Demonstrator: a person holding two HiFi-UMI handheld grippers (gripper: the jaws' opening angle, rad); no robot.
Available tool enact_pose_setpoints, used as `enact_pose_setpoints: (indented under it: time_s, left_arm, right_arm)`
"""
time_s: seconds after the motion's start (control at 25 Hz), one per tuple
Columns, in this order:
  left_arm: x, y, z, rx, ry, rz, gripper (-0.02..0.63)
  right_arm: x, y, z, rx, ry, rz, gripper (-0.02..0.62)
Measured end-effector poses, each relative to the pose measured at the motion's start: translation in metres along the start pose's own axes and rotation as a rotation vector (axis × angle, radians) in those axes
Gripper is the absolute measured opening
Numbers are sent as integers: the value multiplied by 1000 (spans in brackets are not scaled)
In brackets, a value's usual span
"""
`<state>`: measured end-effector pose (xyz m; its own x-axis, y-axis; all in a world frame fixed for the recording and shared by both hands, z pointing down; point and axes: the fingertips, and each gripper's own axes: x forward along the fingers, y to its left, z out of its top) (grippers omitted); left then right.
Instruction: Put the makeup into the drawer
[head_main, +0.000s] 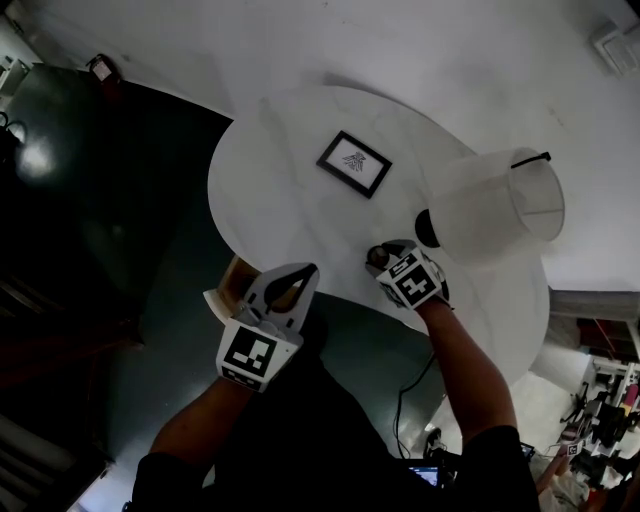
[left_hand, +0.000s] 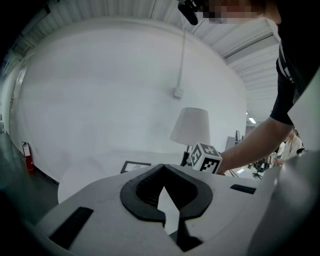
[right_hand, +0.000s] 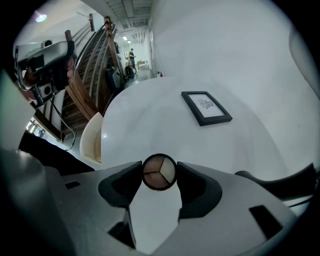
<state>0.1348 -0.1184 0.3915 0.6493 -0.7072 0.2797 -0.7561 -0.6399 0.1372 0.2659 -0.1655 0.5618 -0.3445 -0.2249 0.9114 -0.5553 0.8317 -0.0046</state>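
My right tongs (right_hand: 160, 176) are closed part-way on the makeup compact (right_hand: 159, 171), one pad pressing each side of its round black case. It sits face-up, showing three tan wedges of powder. I am pointing these tongs steeply down at the near side of the round white surface (head_main: 280, 190), so the compact is just above or on it, I cannot tell which. My left tongs (head_main: 303, 272) are closed tip to tip with nothing between them. They sit just off the near-left edge of the surface, over the pale drawer (head_main: 226, 292) that juts out there. The lamp (head_main: 500, 205) stands just right of the compact. A black picture frame (head_main: 354, 163) lies flat further back.
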Motion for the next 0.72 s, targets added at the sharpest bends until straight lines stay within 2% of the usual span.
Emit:
enact_pose_setpoints:
  time_s: [0.24, 0.48, 0.72]
  left_arm:
    - [-9, -4, 10, 3, -10, 32, 9]
    - [-27, -11, 8, -1, 15, 70, 9]
    - [-50, -25, 16, 24, 11, 70, 9]
  right_arm:
    - [-14, 6, 6, -18, -26, 11, 221]
    - [-29, 20, 12, -31, -65, 28, 221]
    - [-57, 36, 18, -31, -100, 26, 220]
